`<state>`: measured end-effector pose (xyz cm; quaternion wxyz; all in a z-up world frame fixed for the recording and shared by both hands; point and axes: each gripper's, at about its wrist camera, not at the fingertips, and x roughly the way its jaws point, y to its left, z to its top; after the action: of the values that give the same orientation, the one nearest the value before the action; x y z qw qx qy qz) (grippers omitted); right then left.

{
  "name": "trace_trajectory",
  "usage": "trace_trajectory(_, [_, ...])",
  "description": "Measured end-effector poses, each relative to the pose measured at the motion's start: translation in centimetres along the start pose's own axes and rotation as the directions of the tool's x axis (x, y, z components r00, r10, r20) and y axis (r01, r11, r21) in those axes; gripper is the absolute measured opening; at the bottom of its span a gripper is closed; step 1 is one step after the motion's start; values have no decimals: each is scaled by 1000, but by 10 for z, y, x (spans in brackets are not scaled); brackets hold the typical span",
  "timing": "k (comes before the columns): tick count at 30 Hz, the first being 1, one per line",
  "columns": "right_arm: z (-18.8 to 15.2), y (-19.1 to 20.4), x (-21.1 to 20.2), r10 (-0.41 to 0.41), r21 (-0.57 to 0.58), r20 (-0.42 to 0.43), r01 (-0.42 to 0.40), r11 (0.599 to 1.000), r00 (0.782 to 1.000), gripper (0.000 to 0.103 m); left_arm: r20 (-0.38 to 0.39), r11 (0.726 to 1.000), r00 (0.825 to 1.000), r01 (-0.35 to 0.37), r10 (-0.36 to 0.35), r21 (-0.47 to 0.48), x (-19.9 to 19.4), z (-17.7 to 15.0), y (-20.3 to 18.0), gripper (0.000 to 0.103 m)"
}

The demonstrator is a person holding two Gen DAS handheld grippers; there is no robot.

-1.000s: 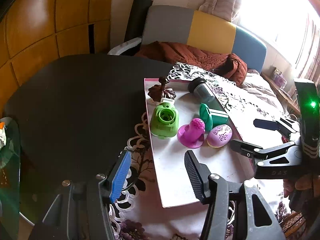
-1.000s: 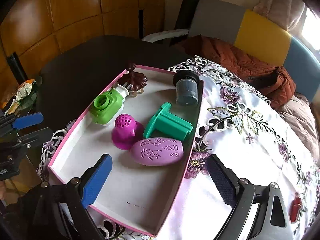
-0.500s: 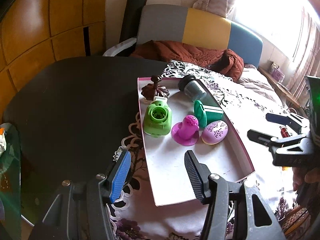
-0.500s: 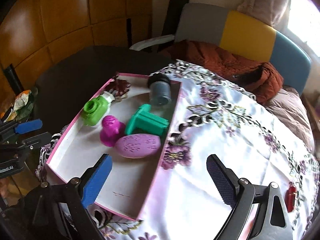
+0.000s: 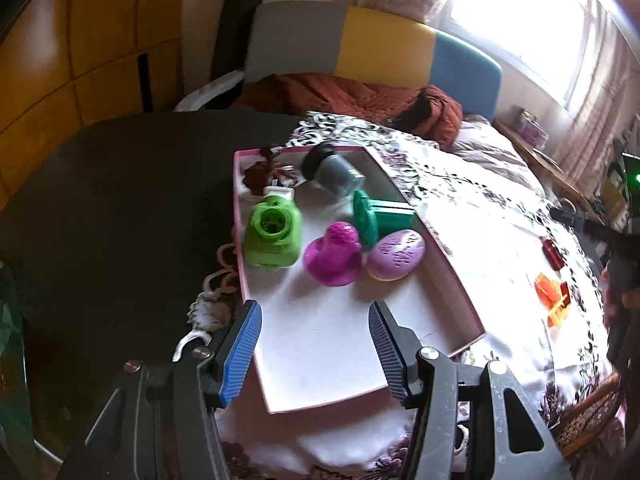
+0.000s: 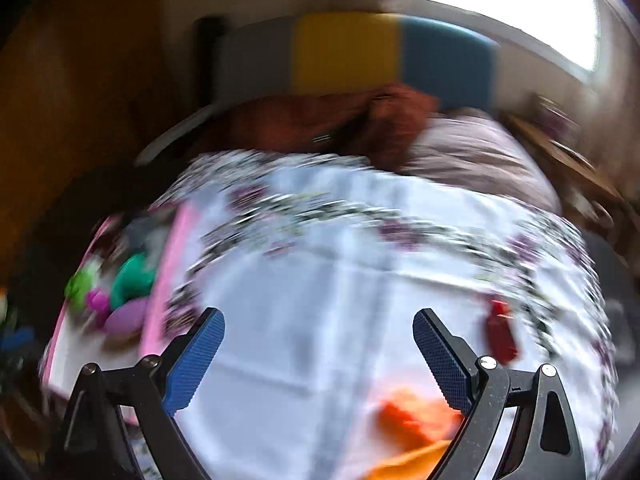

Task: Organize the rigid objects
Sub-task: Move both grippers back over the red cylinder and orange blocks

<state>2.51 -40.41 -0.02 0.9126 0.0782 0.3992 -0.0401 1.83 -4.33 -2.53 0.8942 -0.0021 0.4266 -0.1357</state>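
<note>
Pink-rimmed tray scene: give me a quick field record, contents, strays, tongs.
tray: shallow pink-rimmed white tray on floral tablecloth
in tray: lime green plastic punch; magenta knobbed piece; teal flanged piece; lilac oval; grey cylinder; dark brown ornament
outside tray: orange plastic piece; small red piece
left tongs: open, empty
right tongs: open, empty, view blurred

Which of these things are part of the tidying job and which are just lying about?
Job: tray, green punch, magenta piece, purple oval, teal piece, grey jar, brown piece, red piece, orange piece.

Lying about: brown blanket, headboard, tablecloth.
</note>
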Motion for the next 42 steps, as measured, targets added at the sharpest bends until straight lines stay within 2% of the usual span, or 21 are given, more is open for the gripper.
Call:
trace_trajectory(3, [1,-51,-10,-100,158,44,92,983,994,100,-1,999,1000,26,-26,37,2,2,-12,57])
trace_trajectory(4, [-1,-71,-14,-142,230,54,126,965,988,100,-4,998,999,35,-35,50,3,3,-17,57])
trace_trajectory(8, [-25,-135,-22,-289,463,43,237,854,956,100,-21,991,997,78,-76,105,8,5,-38,57])
trace_trajectory(9, [-30,-143,-20,-297,500,13,251,829,955,100,-27,989,996,90,-87,119,10,6,-45,57])
trace_trajectory(10, [-35,-158,-21,-271,580,1,220,784,963,100,-34,986,994,104,-100,134,12,7,-52,57])
trace_trajectory(11, [-36,-164,-20,-260,611,9,200,766,966,100,-41,982,993,118,-113,146,13,8,-58,57])
trace_trajectory(13, [-39,-173,-20,-272,643,-6,213,736,962,100,-58,971,988,152,-144,183,18,8,-75,57])
trace_trajectory(15, [-40,-177,-17,-245,663,-6,187,725,970,100,-77,957,981,189,-176,222,22,8,-94,57])
trace_trajectory(24, [-45,-178,-19,-222,677,3,161,718,975,102,-177,878,944,324,-277,353,43,2,-166,55])
trace_trajectory(30, [-45,-179,-20,-217,684,7,153,713,976,102,-252,800,893,447,-373,401,56,1,-210,53])
trace_trajectory(40, [-46,-181,-20,-195,702,21,125,702,981,103,-334,679,840,542,-428,495,76,-7,-273,53])
trace_trajectory(42, [-46,-182,-21,-194,704,27,119,700,981,103,-348,661,833,553,-430,507,82,-8,-284,53])
